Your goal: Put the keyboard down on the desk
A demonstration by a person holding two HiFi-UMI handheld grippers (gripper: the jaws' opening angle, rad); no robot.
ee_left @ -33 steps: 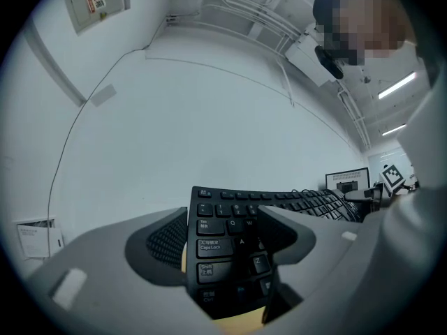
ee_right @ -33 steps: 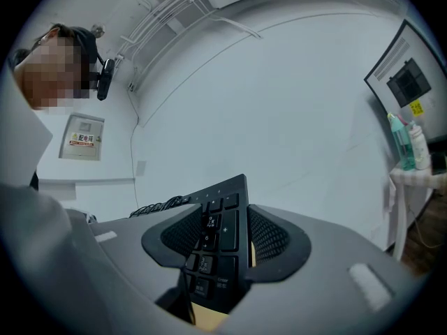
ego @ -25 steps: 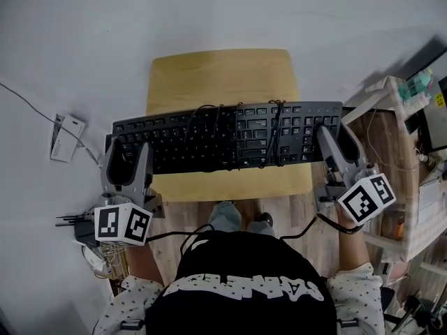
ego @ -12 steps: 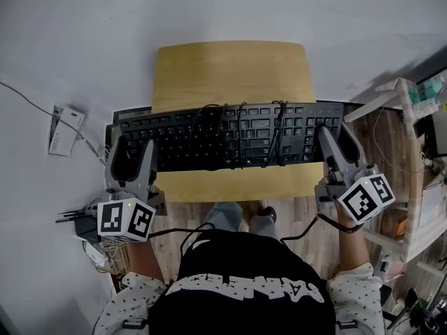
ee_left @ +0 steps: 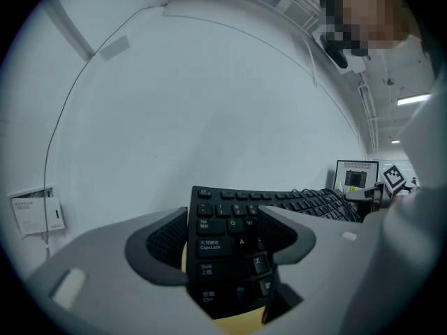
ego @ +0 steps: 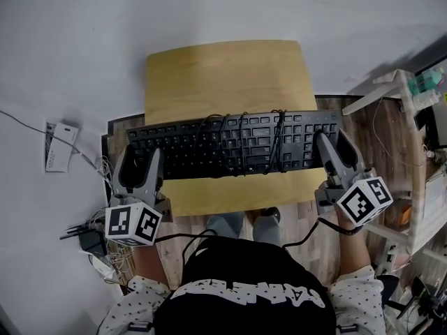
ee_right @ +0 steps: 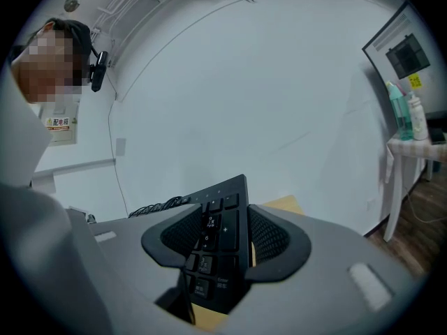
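Note:
A black keyboard (ego: 234,145) with its cable wound around the middle hangs level over the small wooden desk (ego: 223,68). My left gripper (ego: 137,160) is shut on the keyboard's left end (ee_left: 223,246), near the Shift and Ctrl keys. The right gripper (ego: 328,145) is shut on the keyboard's number-pad end (ee_right: 216,250). Whether the keyboard touches the desk top cannot be told. Its two ends reach past the desk's sides.
A white wall lies beyond the desk. A white card (ego: 54,145) on a cord lies on the floor at left. Plugs and cables (ego: 91,239) sit by the left gripper. A white rack (ego: 412,110) with bottles (ee_right: 405,117) stands at right. The person's feet (ego: 241,222) show under the desk's near edge.
Both grippers have carried the keyboard slightly toward me and to the right over the desk. The grip at both ends is unchanged.

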